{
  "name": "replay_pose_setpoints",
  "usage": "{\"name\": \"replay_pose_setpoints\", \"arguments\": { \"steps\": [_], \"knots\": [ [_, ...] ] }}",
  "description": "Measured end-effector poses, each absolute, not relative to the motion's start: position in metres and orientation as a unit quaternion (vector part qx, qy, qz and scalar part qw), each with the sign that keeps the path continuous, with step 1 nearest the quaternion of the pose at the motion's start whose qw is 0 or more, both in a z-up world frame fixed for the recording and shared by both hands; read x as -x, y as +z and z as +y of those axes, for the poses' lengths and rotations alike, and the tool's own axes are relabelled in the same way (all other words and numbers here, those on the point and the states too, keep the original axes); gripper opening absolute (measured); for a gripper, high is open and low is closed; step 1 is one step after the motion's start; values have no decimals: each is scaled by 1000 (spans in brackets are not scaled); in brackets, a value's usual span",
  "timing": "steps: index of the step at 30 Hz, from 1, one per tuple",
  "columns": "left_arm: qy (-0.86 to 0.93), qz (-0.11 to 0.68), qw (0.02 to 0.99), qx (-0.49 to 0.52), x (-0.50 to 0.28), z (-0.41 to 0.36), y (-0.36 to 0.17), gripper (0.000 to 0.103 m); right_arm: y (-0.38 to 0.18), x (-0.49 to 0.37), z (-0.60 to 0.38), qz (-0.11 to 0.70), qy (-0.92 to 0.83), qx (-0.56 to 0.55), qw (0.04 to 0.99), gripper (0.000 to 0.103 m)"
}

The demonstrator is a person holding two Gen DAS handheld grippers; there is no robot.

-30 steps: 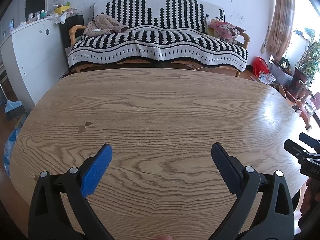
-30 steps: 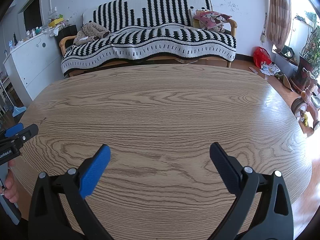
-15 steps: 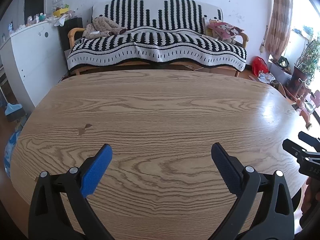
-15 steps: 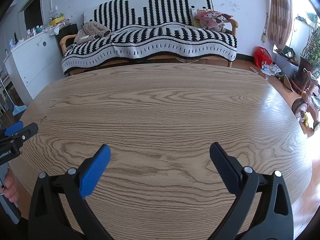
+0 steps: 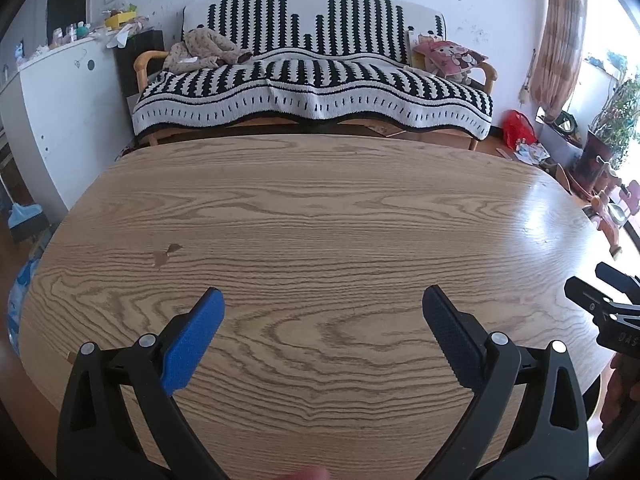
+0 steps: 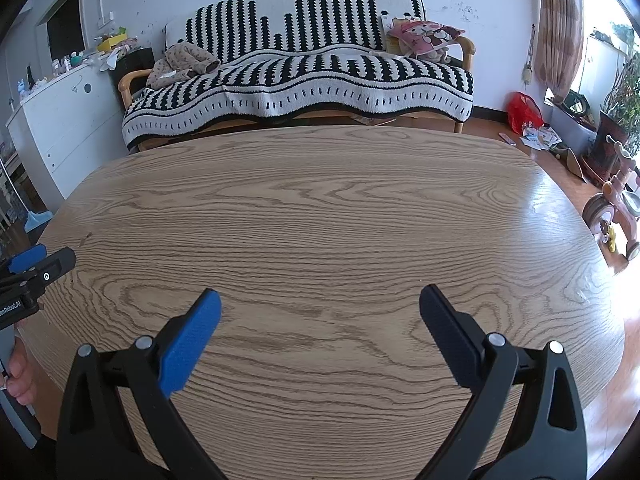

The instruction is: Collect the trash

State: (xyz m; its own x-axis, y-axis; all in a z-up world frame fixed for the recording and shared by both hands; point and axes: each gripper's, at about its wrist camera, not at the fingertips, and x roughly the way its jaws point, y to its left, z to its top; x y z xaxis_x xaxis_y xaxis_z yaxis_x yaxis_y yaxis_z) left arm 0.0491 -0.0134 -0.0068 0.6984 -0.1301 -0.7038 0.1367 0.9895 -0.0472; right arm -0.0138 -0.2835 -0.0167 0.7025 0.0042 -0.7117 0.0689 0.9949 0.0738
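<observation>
- left wrist view: the left gripper [image 5: 323, 300] is hovering over the wooden table [image 5: 320, 216] with its jaws standing wide apart and nothing between them.
- the blue pad [image 5: 192, 340] is sitting on one finger and a darker ribbed pad [image 5: 452, 336] on the other.
- a small dark stain [image 5: 167, 253] is lying on the wood ahead of the jaws and off toward the blue-pad side.
- the right gripper [image 5: 608, 312] is showing at the edge past the darker pad, over the table rim; from here i cannot tell how its jaws are standing.
- beyond the far edge of the table a striped sofa [image 5: 312, 92] is standing, with a pink cushion [image 5: 448, 56] at one end.
- trash: a red bag [image 5: 518, 128] and scattered paper scraps [image 5: 530, 152] are lying on the floor, far ahead of the jaws and past the darker-pad side, well apart from both grippers.
- right wrist view: the right gripper [image 6: 320, 300] is hanging over the same table [image 6: 320, 200], jaws spread wide and gripping nothing.
- the left gripper [image 6: 32, 276] is peeking in beyond the blue-pad side.
- the red bag [image 6: 524, 110] and paper scraps [image 6: 540, 138] are lying on the floor far ahead, past the darker-pad side; a tricycle [image 6: 616, 216] is standing nearer on that side.
</observation>
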Motion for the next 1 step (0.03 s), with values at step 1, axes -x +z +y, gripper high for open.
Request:
{"name": "replay_pose_setpoints", "arguments": {
  "steps": [1],
  "knots": [
    [-72,381,922,-5,-49,-14,-7,96,-17,14,-284,386,-18,-48,921,96]
  ]
}}
